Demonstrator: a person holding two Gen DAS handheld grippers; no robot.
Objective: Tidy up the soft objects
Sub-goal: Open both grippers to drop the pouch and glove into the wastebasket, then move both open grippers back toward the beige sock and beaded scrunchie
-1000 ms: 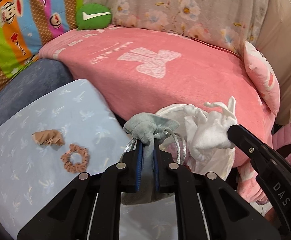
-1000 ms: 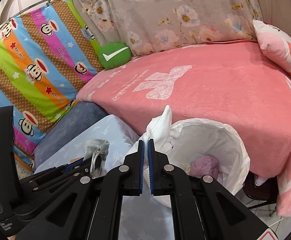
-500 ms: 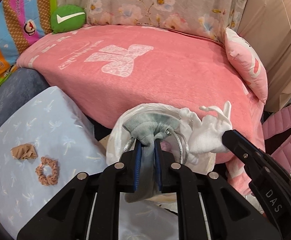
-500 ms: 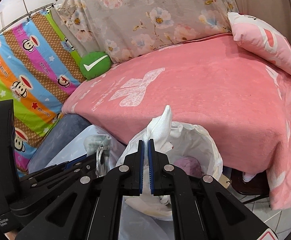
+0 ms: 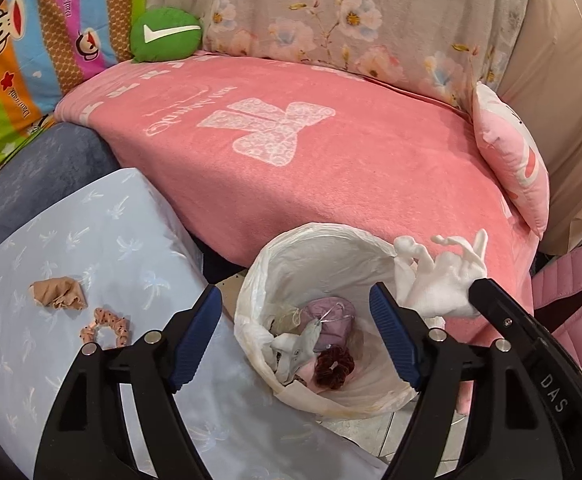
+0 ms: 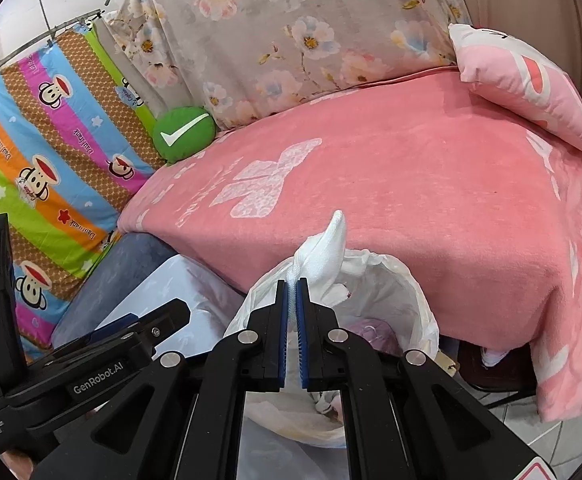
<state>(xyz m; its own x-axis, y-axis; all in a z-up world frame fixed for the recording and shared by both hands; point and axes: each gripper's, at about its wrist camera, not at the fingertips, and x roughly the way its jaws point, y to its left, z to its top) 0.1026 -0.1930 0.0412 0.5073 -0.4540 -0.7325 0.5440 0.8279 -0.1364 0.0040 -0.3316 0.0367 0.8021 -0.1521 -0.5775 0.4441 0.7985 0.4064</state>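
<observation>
The left gripper (image 5: 295,332), jaws just opening wide, is holding nothing above the white bag (image 5: 275,256) at lower centre. The right gripper (image 6: 292,312) is pinching the white cloth (image 6: 327,256), apparently gloves.

A green cushion (image 5: 167,35) (white tick) sits on the pink blanket (image 5: 331,168).

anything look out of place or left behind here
Two small things lie loose on the pale blue cushion, outside the white bag: a crumpled tan cloth and a pink dotted scrunchie. The bag already holds other soft items. Nothing looks spilled or damaged.
</observation>
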